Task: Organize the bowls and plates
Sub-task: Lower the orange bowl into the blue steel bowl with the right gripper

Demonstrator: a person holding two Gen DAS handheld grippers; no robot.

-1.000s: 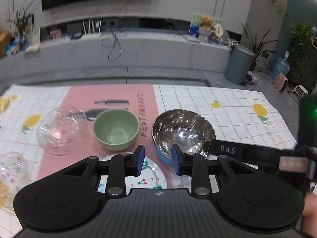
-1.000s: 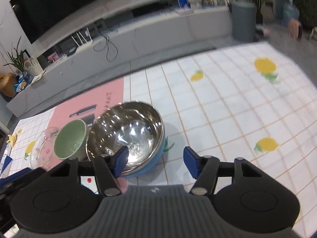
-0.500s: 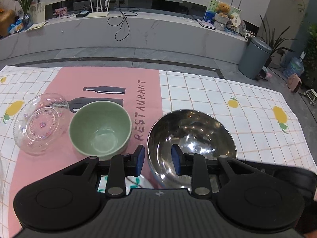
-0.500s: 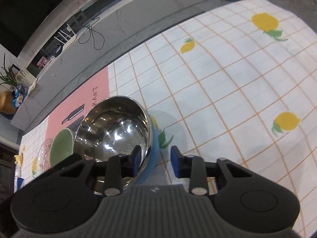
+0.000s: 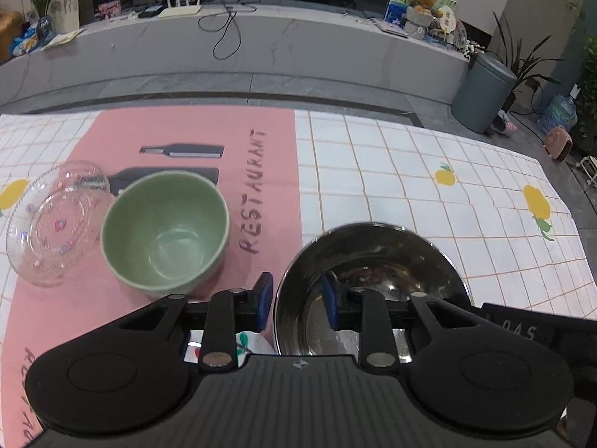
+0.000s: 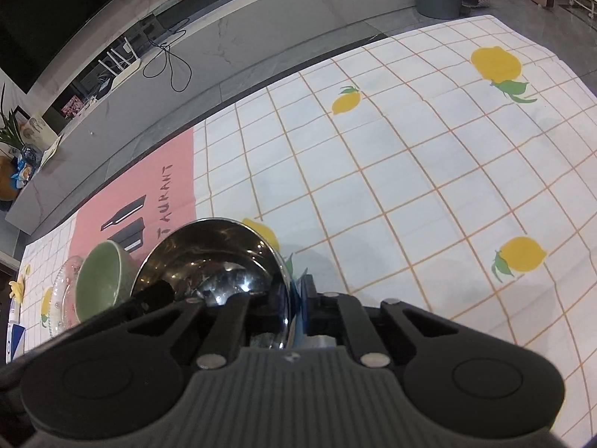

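A steel bowl [image 5: 369,261] is lifted off the tablecloth; its near left rim lies between the pads of my left gripper [image 5: 296,300], which stand a little apart around it. My right gripper [image 6: 287,308] is shut on the steel bowl's [image 6: 212,257] right rim, together with a blue rim beneath it. A green bowl [image 5: 164,231] stands on the pink mat to the left, also in the right wrist view [image 6: 100,283]. A clear glass plate [image 5: 48,224] lies left of it. A white cherry-print plate [image 5: 244,345] shows under my left gripper.
A checked lemon-print tablecloth [image 6: 410,171] covers the table, with a pink "RESTAURANT" mat [image 5: 186,134] in the middle. A grey bin [image 5: 483,93] and a low marble bench [image 5: 261,41] stand beyond the far edge.
My right gripper closed on the steel bowl's right rim. The bowl rose and tilted, and the left gripper's pads came around its left rim. Both cameras moved nearer the table.
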